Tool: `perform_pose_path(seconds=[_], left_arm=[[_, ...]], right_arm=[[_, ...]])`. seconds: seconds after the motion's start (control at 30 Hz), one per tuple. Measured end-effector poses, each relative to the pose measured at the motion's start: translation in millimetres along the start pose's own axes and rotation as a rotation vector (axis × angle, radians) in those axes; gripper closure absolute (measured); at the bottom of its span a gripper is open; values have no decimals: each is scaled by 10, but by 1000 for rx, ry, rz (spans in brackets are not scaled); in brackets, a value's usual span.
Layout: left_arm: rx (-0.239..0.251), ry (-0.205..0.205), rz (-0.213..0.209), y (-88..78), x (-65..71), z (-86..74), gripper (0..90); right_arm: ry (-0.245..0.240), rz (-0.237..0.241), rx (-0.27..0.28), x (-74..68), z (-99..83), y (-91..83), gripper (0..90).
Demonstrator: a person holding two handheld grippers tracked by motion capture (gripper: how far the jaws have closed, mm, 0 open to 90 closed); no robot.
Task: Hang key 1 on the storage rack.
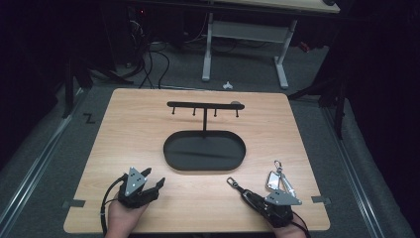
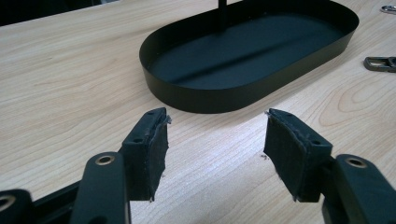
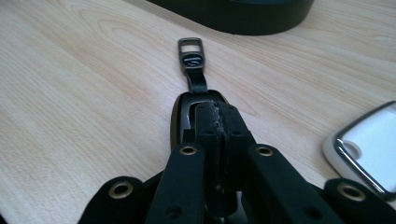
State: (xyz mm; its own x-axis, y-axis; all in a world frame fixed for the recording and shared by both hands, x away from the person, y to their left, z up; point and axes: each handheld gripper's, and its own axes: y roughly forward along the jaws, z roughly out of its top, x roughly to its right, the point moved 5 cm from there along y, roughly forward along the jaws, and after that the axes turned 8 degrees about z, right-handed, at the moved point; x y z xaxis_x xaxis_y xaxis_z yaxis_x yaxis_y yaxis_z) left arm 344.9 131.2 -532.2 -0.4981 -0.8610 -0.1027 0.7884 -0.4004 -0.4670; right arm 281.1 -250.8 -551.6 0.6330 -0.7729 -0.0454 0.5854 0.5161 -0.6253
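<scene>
Black key fob [image 3: 196, 105] pinched in closed right gripper [image 3: 215, 114], lying flat on table [image 1: 148, 119] near front edge | strap loop [image 3: 190, 49] pointing toward black oval tray [image 1: 171, 148], emblem unreadable | white key fob [image 1: 273, 179] just beside | left gripper [image 2: 215, 140] wide, holding nothing | hook stand [image 1: 204, 105] rising from tray

A: What sort of place is this?
B: A lab or recording room: dark surroundings, a lit wooden surface [image 1: 148, 114], tangled cables [image 1: 148, 62] on grey carpet, and a white-legged desk [image 1: 247, 44] behind.
</scene>
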Motion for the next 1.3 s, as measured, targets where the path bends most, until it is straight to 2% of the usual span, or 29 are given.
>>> perform_pose_path(seconds=[0.1,0.3,0.6,0.93,0.97,1.07,1.13,1.23,1.3], left_arm=[[0,-1,0,-3,-3,-4,399],[-1,-7,3,-21,-21,-18,400],[-2,-7,11,-86,-59,-70,382],[-2,-21,25,-160,-128,-130,361],[-4,-23,17,-161,-123,-134,356],[-4,-27,-3,-167,-85,-144,345],[2,-17,-8,-172,-55,-130,345],[10,-9,-17,-160,-22,-114,341],[5,-4,-23,-144,-7,-119,335]], right_arm=[[7,-10,-9,30,-11,-3,880],[14,-3,24,25,30,-43,872],[30,5,52,86,92,-49,756],[39,-37,44,204,163,-7,638],[51,-56,39,220,162,4,624],[66,-85,37,272,175,16,556],[85,-66,39,291,185,14,473],[105,-49,39,308,203,8,411],[104,-28,41,315,227,-3,314]])
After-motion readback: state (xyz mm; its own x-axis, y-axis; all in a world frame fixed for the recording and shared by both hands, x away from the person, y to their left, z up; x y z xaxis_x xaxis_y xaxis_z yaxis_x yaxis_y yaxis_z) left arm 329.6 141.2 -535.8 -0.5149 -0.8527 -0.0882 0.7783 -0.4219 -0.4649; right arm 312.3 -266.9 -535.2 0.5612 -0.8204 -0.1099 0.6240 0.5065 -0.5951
